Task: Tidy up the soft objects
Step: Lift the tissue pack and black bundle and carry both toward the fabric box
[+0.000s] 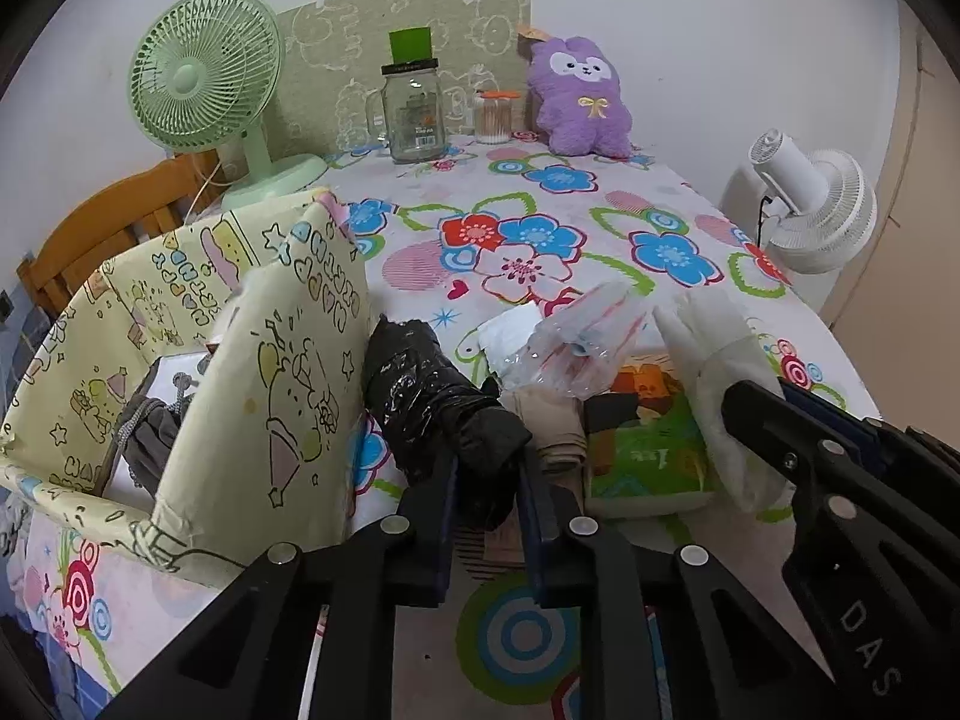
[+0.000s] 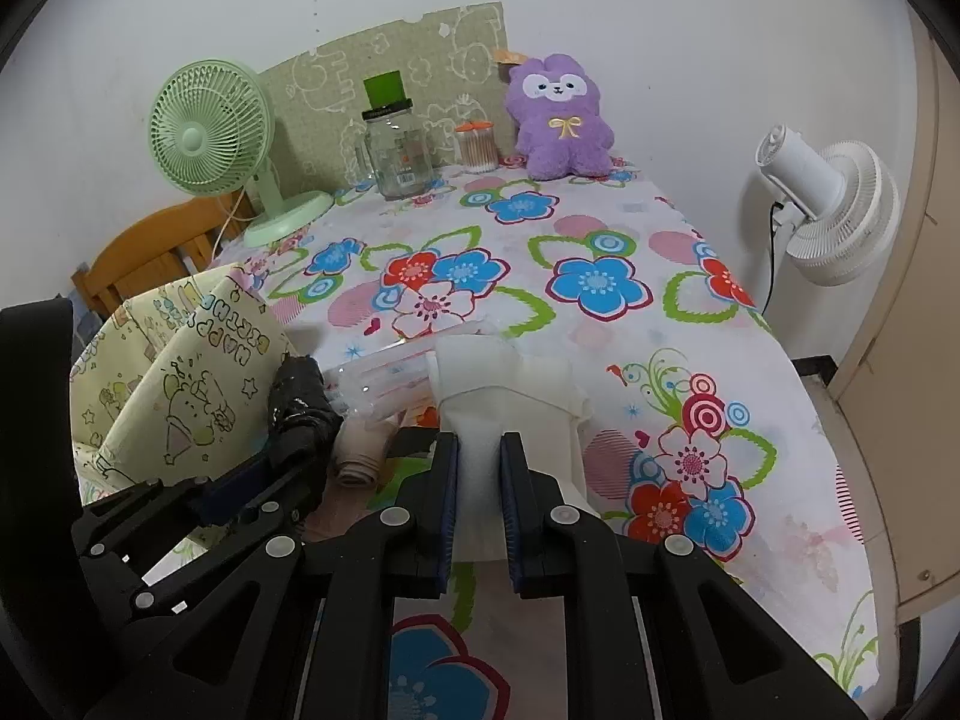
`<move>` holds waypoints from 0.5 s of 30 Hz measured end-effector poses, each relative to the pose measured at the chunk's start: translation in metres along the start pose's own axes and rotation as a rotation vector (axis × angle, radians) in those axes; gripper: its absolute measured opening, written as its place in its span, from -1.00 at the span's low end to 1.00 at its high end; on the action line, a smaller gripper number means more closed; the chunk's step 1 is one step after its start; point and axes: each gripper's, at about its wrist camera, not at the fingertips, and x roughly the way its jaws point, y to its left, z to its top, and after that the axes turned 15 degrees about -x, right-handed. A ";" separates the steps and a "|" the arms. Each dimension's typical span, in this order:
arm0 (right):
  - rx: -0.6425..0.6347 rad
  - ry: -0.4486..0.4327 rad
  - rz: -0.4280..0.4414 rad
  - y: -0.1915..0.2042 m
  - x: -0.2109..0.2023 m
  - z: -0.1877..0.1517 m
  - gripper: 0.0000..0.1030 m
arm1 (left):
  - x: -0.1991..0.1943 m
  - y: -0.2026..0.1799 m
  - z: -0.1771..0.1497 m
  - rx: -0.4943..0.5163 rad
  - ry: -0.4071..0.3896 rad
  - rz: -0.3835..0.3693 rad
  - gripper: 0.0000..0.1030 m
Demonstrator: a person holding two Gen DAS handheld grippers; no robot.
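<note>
Both grippers gripped: left gripper (image 1: 483, 498) clamped on black bundle (image 1: 432, 384), right gripper (image 2: 480, 480) on white cloth (image 2: 510, 402), near table's (image 2: 600, 228) front edge. Mid-sorting, apparently; next, carry each left into yellow fabric box (image 1: 198, 324).

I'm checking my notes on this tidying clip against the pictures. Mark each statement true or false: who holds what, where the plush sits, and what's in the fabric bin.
1. The left gripper grips a black plastic-wrapped bundle. True.
2. The right gripper is empty. False: it grips a white folded cloth.
3. The purple plush lies inside the yellow fabric bin. False: it sits upright at the table's far end, against the wall.
4. A green desk fan stands on the far left of the table. True.
5. The glass jar lies tipped over. False: it stands upright.
</note>
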 end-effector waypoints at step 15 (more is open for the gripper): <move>-0.026 -0.060 -0.046 0.010 -0.036 0.014 -0.70 | -0.038 0.002 0.010 0.002 -0.088 -0.030 -0.69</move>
